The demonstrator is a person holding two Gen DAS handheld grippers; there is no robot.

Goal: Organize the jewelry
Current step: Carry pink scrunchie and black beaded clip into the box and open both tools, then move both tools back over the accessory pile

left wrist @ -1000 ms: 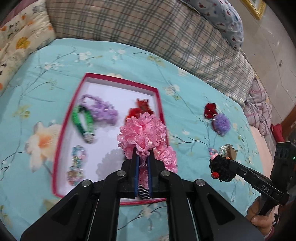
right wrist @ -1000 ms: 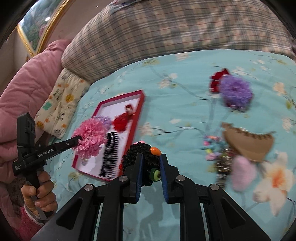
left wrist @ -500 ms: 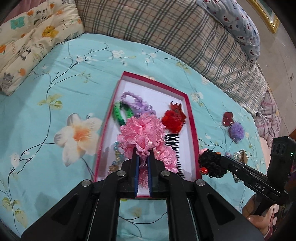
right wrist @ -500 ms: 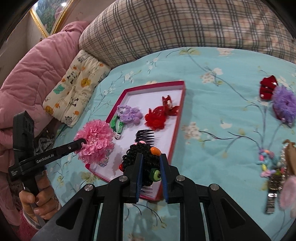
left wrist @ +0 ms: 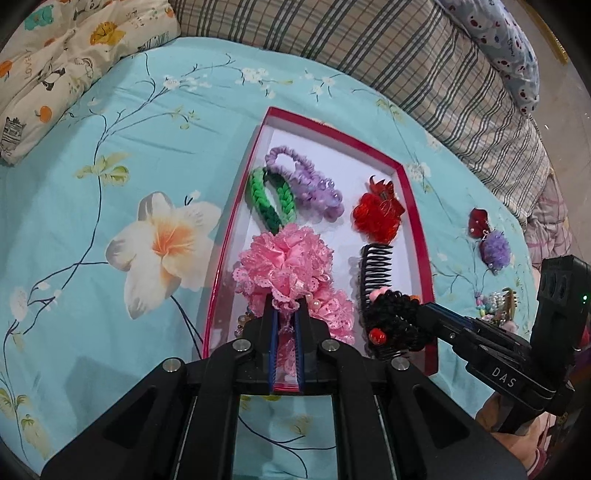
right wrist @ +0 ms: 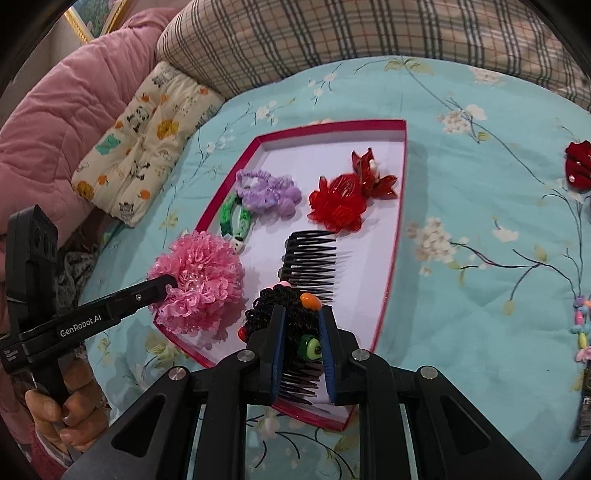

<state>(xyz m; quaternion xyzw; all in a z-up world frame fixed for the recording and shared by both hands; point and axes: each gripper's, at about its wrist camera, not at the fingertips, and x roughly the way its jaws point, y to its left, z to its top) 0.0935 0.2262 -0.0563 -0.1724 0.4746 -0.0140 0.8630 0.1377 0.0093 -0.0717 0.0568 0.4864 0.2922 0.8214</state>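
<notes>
The left tongs point(left wrist: 286, 321) clench the pink scrunchie point(left wrist: 284, 258) and the right tongs point(right wrist: 301, 341) the black beaded scrunchie point(right wrist: 277, 306), both over the red tray point(left wrist: 413, 206) at six o'clock. Each should be lowered onto bare floor, clear of the comb point(right wrist: 310, 258).

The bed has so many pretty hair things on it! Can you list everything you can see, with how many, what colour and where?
Box: one, red rim, white inside, on the bedspread.
Scrunchies in the box: one purple, one green braided.
Flower clip: one, red, in the box.
Comb: one, black, in the box.
Frilly scrunchie: one, pink, held over the box.
Beaded scrunchie: one, black, held over the comb.
Loose pieces outside the box: red bow, purple pompom.
Bedspread: one, turquoise, floral.
Pillows: plaid, cartoon print.
Left gripper: black, shut on the pink one.
Right gripper: black, shut on the black one.
</notes>
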